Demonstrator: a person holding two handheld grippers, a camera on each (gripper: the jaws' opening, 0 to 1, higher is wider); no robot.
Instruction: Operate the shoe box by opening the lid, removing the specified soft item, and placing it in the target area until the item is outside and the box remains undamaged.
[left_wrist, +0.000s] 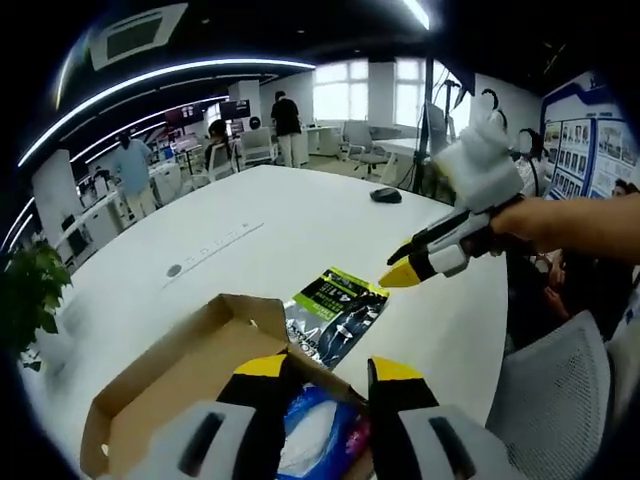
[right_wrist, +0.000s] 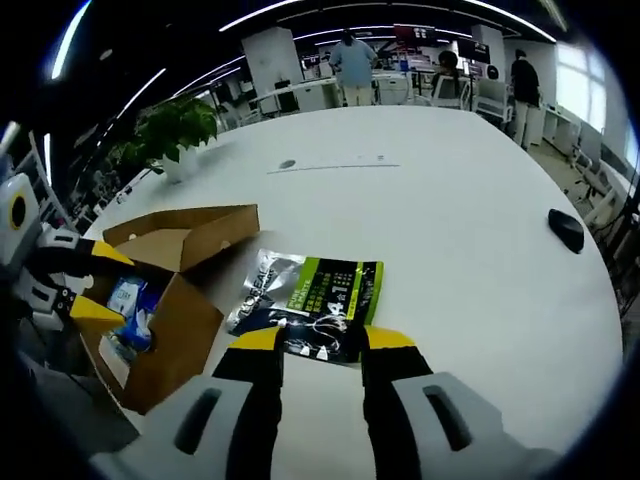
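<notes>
Found cardboard shoe box (right_wrist: 165, 300) lid-open and undamaged on white desk (right_wrist: 450, 220), green-black soft packet (right_wrist: 310, 300) already outside beside it, blue-white packets (left_wrist: 310, 435) remaining inside; left gripper (left_wrist: 330, 375) and right gripper (right_wrist: 320, 345) fingers apart, empty.

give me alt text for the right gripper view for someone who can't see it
A green and black packet lies flat on a white table, just beyond the open right tool. At left, an opened cardboard shoe box holds blue packaging, with the left tool at its edge.
</notes>
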